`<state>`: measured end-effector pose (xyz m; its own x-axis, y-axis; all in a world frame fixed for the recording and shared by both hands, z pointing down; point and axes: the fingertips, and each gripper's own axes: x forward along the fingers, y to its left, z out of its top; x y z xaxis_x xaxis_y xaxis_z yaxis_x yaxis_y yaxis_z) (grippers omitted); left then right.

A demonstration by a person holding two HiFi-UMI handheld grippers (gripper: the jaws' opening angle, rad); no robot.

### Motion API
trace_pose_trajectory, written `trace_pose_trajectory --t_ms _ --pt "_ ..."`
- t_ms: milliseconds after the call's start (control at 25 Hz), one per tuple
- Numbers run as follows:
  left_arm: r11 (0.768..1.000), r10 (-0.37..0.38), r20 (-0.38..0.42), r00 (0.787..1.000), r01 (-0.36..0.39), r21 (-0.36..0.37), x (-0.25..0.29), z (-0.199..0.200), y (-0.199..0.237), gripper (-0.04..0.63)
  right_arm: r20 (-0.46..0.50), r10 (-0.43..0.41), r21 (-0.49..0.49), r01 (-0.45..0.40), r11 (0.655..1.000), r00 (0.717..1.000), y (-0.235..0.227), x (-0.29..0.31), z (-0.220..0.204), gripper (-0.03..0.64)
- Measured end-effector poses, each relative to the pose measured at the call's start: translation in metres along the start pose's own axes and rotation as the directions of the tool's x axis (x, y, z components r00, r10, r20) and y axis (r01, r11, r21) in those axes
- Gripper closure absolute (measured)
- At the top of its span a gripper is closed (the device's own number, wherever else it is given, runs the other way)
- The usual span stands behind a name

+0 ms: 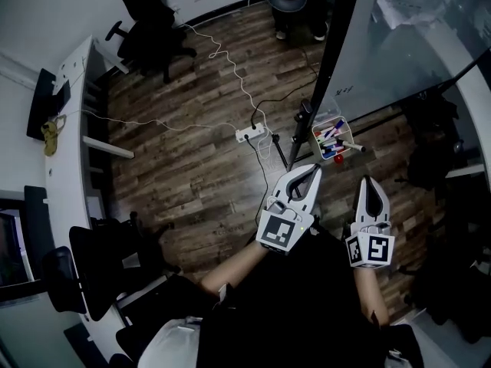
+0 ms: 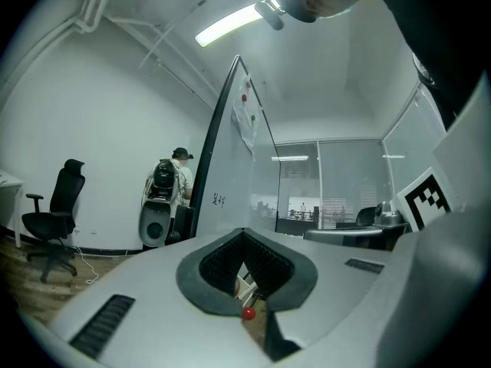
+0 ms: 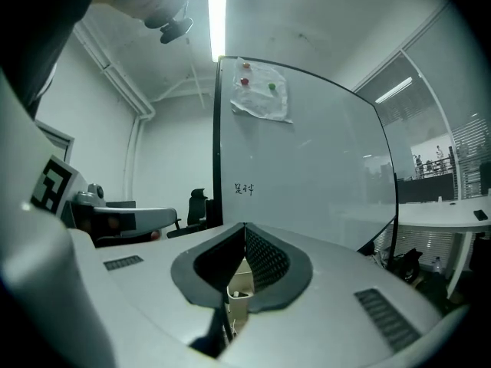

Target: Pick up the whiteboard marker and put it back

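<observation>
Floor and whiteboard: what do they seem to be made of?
The floor looks like wood planks or wood-look laminate: brown grain, staggered seams, slight sheen. The whiteboard has a smooth, glossy white face with faint reflections; glass or coated metal, I cannot tell.

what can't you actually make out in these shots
- Markers in the tray: too small in the head view to count; left tongs and right tongs mostly block it in their own views.
- Writing on the whiteboard: too small to read, right gripper view.
- Pale piece under the right tongs' tips: held or beyond, unclear.
</observation>
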<state>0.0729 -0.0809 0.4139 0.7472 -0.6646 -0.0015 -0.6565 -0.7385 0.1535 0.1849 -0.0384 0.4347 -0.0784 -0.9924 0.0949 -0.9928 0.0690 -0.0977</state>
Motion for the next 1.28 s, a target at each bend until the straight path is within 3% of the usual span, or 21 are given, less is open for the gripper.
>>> trace_pose_trajectory --t_ms 400,1280 --pt "1.0 -0.028 0.033 0.999 0.028 0.009 -0.023 0.01 0.005 0.595 0.008 0.005 0.015 -0.005 1.0 1.0 0.033 -0.018 -0.003 0.603" --pt "1.0 -0.028 0.04 0.999 0.027 0.013 -0.028 0.012 0.006 0.595 0.013 -0.004 0.018 0.004 1.0 1.0 0.037 -0.019 -0.003 0.603"
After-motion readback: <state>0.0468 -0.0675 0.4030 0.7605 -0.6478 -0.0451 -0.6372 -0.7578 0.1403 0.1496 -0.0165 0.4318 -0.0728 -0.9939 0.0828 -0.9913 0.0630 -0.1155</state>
